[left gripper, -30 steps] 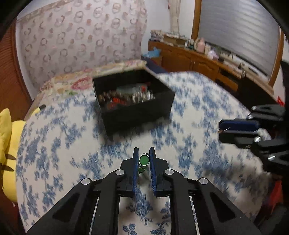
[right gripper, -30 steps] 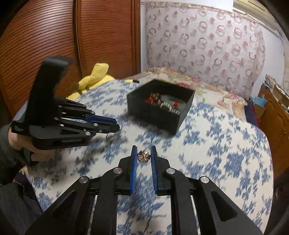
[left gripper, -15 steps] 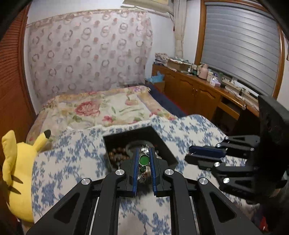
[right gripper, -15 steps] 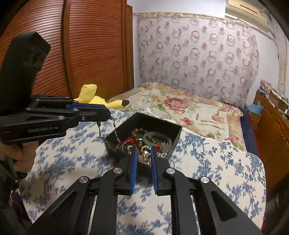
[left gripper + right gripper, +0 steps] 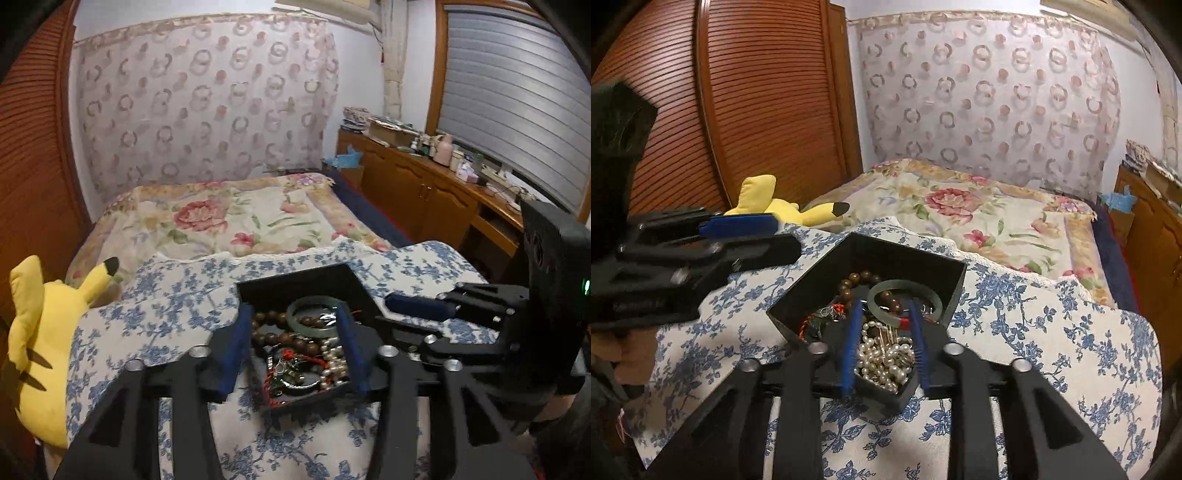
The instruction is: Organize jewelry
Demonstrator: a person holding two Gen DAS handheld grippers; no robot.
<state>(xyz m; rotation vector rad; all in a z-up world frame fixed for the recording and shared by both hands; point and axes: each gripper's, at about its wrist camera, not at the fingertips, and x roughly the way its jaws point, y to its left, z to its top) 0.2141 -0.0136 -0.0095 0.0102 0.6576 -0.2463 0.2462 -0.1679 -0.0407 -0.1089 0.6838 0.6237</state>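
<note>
A black open box (image 5: 291, 276) (image 5: 923, 266) stands on the blue-flowered cloth (image 5: 166, 306). It holds brown beads (image 5: 864, 280), a pale green bangle (image 5: 905, 295), white pearls (image 5: 882, 356) and red cord. My left gripper (image 5: 293, 334) hangs over the box with its jaws opening and nothing between the pads. A small green piece (image 5: 287, 376) lies below it among the cord. My right gripper (image 5: 885, 334) hangs over the pearls, its jaws opening too, with nothing pressed between them. Each gripper shows in the other's view: the right gripper (image 5: 417, 306) and the left gripper (image 5: 738, 236).
A yellow plush toy (image 5: 40, 343) (image 5: 775, 206) lies at the cloth's left edge. Behind the box spreads a floral bedspread (image 5: 229, 221). A cluttered wooden cabinet (image 5: 424, 184) runs along the right, a slatted wooden door (image 5: 757, 110) along the left.
Both grippers came forward over the black box and opened. The green pendant in the left pads and the small gold piece in the right pads are no longer held.
</note>
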